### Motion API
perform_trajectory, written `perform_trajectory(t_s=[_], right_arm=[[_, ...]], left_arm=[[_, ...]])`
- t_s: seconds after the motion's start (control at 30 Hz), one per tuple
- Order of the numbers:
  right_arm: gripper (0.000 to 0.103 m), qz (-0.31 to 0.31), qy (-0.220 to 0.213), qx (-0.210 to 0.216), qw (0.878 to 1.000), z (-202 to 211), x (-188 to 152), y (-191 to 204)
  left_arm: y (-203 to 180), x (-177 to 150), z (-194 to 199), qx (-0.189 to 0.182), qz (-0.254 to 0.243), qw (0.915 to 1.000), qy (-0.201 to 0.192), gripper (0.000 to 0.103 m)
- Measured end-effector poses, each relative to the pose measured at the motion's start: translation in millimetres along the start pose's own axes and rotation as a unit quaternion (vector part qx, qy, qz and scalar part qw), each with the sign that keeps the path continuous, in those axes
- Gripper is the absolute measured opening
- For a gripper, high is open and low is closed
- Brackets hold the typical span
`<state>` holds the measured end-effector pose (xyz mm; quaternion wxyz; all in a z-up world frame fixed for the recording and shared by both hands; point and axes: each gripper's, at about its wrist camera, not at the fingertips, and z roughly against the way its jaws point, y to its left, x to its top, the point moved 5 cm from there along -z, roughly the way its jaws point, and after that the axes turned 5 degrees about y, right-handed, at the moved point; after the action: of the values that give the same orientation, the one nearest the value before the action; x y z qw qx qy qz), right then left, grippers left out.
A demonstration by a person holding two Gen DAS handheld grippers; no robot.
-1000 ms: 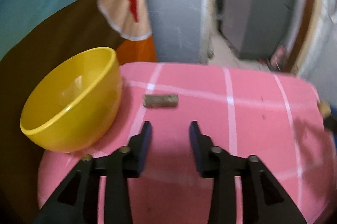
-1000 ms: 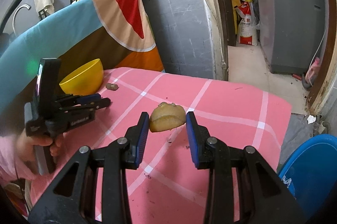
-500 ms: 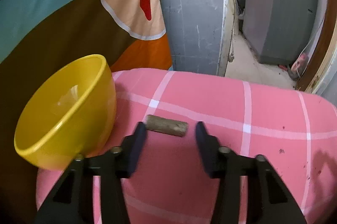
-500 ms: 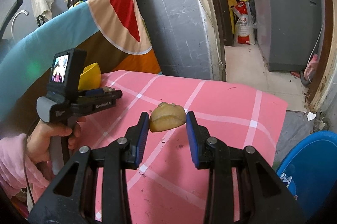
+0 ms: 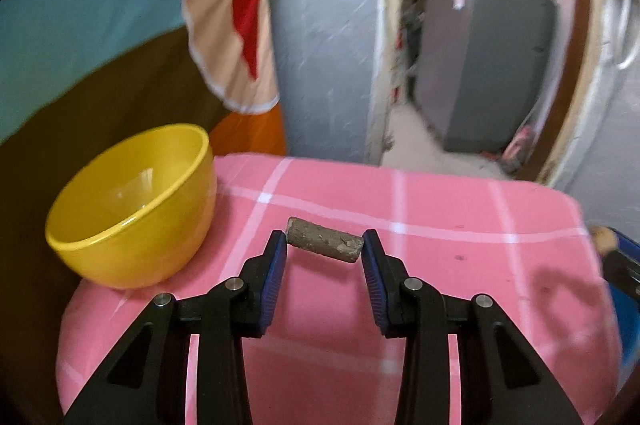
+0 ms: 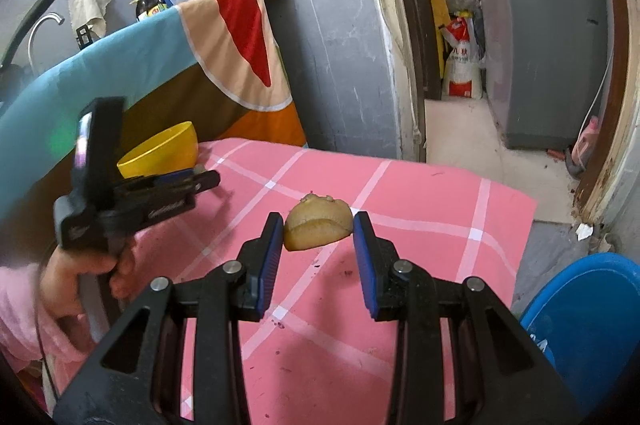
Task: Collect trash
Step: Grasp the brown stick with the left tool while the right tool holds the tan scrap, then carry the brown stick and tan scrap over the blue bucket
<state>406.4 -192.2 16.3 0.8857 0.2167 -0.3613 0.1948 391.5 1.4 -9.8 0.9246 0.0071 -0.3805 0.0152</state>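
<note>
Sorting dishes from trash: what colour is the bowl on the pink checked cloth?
Plain yellow plastic bowl, clearest in the left wrist view.

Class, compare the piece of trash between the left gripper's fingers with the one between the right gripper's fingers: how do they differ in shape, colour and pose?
The brown stick piece is a short grey-brown cylinder; the bread scrap is a rounded tan lump with a crease. The stick piece lies slanted between the left gripper fingers; the bread scrap sits squarely in the right gripper. Both sit gripped above the pink checked cloth.

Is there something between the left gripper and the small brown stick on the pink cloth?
Nothing visible does. The brown stick already lies between the fingers of the left gripper, with only bare pink cloth around it. The yellow bowl stands off to the left, outside the fingers.
</note>
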Motion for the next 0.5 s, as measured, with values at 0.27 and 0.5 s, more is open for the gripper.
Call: perform_trajectory(t_s=[0.27,0.5], right_arm=[[0.044,0.015,-0.076,-0.011,0.997,42.8,3.3,9.3],[0.044,0.024,-0.174,-0.056,0.983,107.6,3.9,4.2]], left_arm=[[-43.3,-5.9,72.3,-0.06,-0.024,0.9918,-0.11,0.033],[-93.9,5.5,117.9,-0.115,-0.041,0.9731,-0.195,0.034]])
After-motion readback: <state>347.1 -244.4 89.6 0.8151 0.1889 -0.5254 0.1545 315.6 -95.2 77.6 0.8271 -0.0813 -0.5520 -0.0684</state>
